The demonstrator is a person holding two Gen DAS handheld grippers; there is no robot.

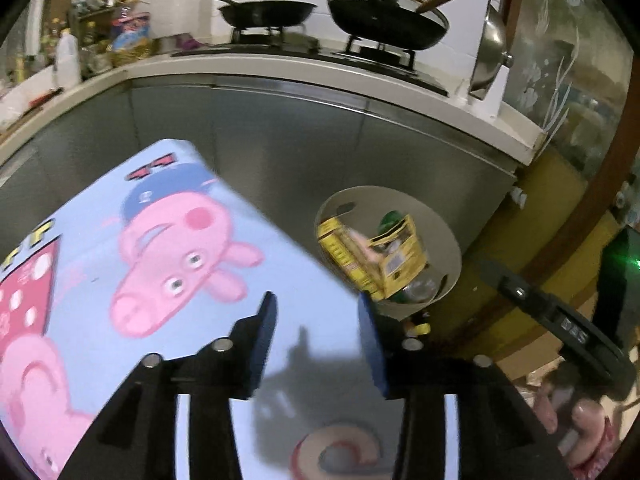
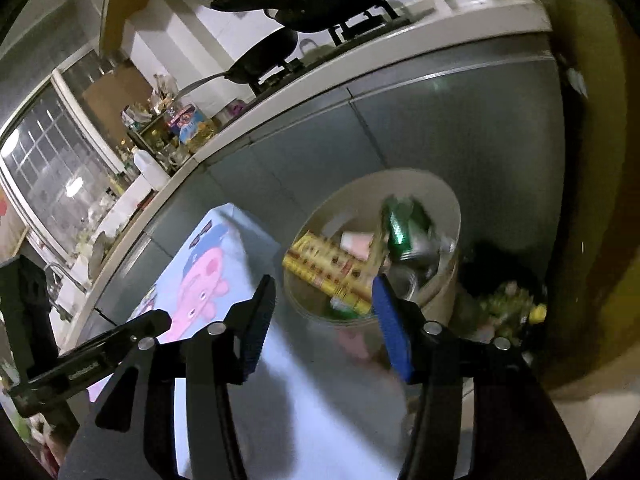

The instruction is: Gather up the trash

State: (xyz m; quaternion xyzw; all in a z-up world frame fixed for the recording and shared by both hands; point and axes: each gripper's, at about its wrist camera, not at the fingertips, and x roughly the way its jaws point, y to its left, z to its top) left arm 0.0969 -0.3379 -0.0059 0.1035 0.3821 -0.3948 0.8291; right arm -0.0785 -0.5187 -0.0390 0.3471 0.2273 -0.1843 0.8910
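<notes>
A round white bin (image 1: 424, 208) stands on the floor just past the table's far corner. In it lie a yellow carton (image 1: 400, 258), a second yellow box (image 1: 336, 248) and a green can (image 1: 394, 220). My left gripper (image 1: 320, 320) hangs open over the table edge with nothing between its fingers. In the right wrist view the same bin (image 2: 420, 188) holds the yellow box (image 2: 324, 268), a pink cup (image 2: 356, 242) and the green can (image 2: 404, 228). My right gripper (image 2: 326, 304) is open and empty, aimed at the bin's near rim.
A cartoon-pig tablecloth (image 1: 80, 240) covers the table. Grey cabinet fronts (image 1: 280, 140) rise behind the bin, below a counter with two black pans (image 1: 266, 12) on a stove. A dark bag of rubbish (image 2: 508, 304) sits right of the bin. The other gripper (image 2: 100, 352) shows at left.
</notes>
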